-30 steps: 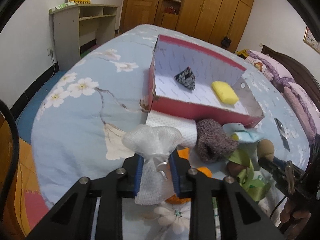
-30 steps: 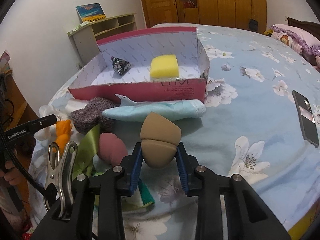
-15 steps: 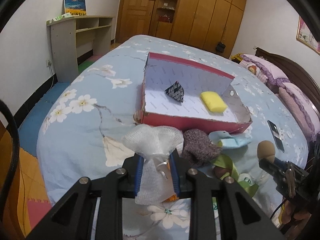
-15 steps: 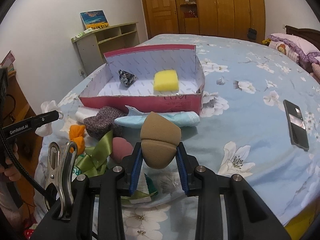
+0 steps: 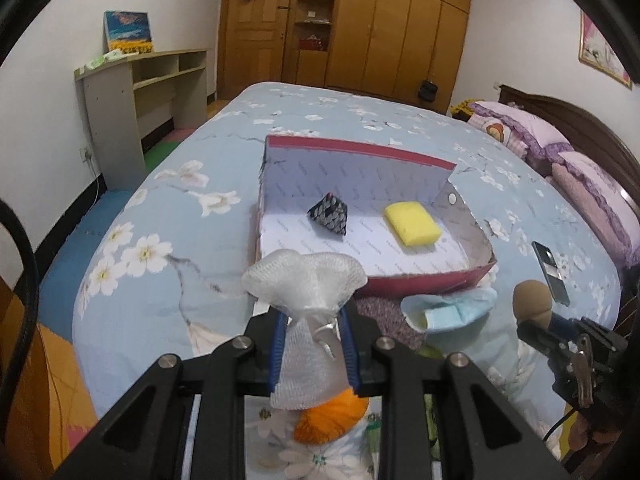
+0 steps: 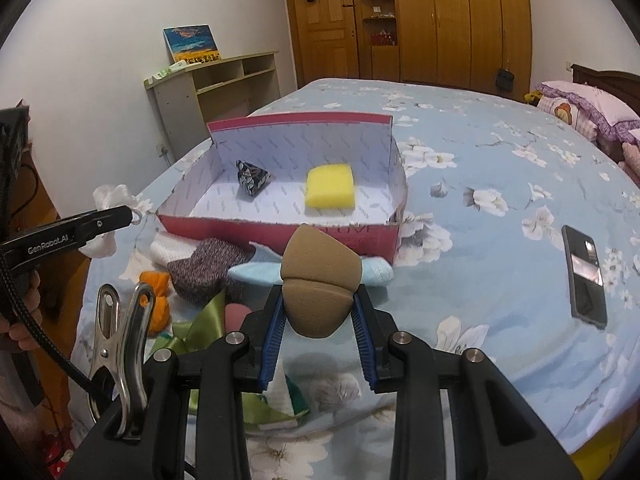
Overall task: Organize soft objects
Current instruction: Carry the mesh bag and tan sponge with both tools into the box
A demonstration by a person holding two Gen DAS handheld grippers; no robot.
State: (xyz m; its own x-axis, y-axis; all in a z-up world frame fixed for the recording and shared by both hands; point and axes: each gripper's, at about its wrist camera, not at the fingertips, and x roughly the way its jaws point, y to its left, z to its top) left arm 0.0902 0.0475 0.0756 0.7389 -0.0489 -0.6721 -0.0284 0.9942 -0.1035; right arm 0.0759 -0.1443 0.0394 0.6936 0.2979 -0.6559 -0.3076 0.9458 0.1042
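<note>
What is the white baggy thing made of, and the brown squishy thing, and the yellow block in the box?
White pouch: looks like sheer mesh fabric; you can see through it, with a shiny ribbon.
Brown sponge: seems soft matte foam, smooth, with a split seam.
Yellow block: probably spongy foam, its surface dull and finely porous.

The white pouch (image 5: 308, 304) is sheer, gauzy mesh tied with glossy ribbon. The tan sponge (image 6: 318, 280) looks matt and finely porous; the yellow sponge (image 6: 330, 184) is coarser foam. The box (image 6: 280, 232) is cardboard, matt red outside, printed white paper within. The bedspread (image 6: 500, 200) is smooth cloth; the far wardrobe (image 6: 440, 20) is polished wood.
</note>
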